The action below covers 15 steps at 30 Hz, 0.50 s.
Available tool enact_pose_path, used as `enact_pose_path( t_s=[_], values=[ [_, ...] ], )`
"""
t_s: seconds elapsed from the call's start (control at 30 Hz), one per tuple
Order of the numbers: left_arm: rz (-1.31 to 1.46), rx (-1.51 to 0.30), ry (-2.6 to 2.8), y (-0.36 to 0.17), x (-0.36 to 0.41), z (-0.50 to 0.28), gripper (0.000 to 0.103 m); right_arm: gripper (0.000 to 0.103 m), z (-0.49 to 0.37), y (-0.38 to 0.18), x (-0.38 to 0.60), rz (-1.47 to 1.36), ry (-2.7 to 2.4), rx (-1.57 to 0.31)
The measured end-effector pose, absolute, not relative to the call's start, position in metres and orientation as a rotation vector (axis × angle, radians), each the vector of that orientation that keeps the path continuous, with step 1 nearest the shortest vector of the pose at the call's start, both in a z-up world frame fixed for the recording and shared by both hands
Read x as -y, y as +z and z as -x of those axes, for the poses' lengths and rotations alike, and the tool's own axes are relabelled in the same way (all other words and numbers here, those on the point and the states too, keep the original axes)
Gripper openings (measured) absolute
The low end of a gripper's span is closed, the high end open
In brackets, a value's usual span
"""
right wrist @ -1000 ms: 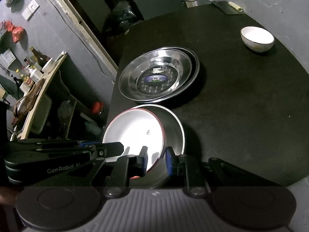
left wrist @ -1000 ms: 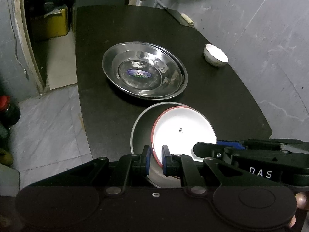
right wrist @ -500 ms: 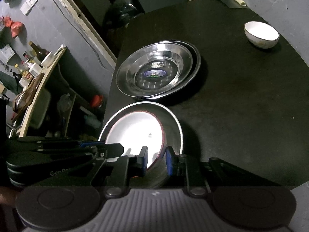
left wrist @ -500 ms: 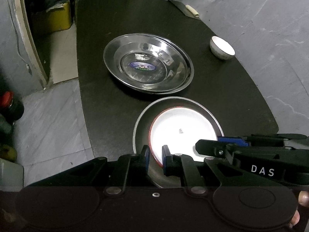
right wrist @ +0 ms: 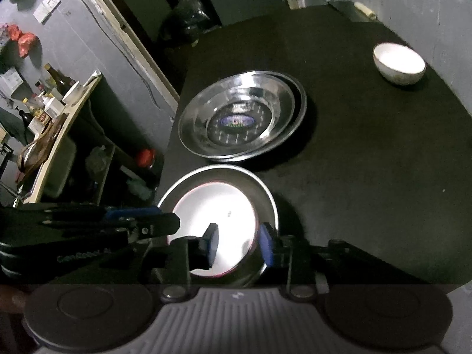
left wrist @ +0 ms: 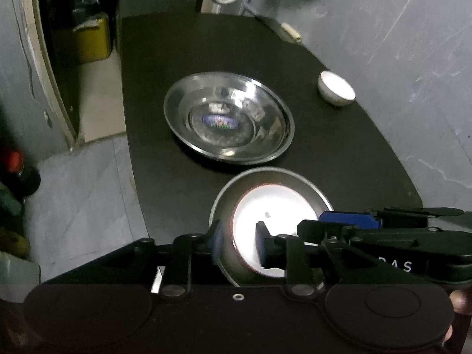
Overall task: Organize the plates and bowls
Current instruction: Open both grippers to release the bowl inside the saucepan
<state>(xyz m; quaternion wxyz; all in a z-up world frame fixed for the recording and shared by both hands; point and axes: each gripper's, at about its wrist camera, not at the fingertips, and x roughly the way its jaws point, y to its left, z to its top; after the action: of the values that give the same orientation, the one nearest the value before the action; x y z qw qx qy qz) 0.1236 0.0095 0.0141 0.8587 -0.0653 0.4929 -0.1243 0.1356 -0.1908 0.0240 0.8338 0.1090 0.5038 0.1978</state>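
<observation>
Both grippers, left (left wrist: pixel 237 243) and right (right wrist: pixel 239 244), have just been opened; white plate (left wrist: pixel 270 224) is released into steel pan (left wrist: pixel 225 206). Stacking is judged complete.

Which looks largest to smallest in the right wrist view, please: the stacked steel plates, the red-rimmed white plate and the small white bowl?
1. stacked steel plates
2. red-rimmed white plate, though it sits nearer the camera
3. small white bowl, farthest away

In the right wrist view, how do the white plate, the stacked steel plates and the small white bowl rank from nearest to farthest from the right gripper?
1. White plate: its rim lies between the open fingers of the right gripper.
2. Stacked steel plates: middle of the table, ahead.
3. Small white bowl: far right corner.
</observation>
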Motion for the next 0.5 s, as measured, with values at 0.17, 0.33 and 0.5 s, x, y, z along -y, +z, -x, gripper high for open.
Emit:
enact_pose_path(
  t_s=[0.17,0.33,0.5],
  values=[
    [0.075,-0.959,-0.191,0.034,-0.012,-0.117,0.068,0.062,-0.127,0.041,0.194,-0.21,0.391,-0.985],
    [0.057,-0.894,-0.134,0.053,-0.021,-0.111,0.092,0.086,-0.123,0.054,0.201,-0.226,0.347,-0.924],
    [0.031,-0.826,-0.089,0.07,-0.027,-0.108,0.101,0.096,-0.118,0.068,0.208,-0.24,0.302,-0.854]
  ],
)
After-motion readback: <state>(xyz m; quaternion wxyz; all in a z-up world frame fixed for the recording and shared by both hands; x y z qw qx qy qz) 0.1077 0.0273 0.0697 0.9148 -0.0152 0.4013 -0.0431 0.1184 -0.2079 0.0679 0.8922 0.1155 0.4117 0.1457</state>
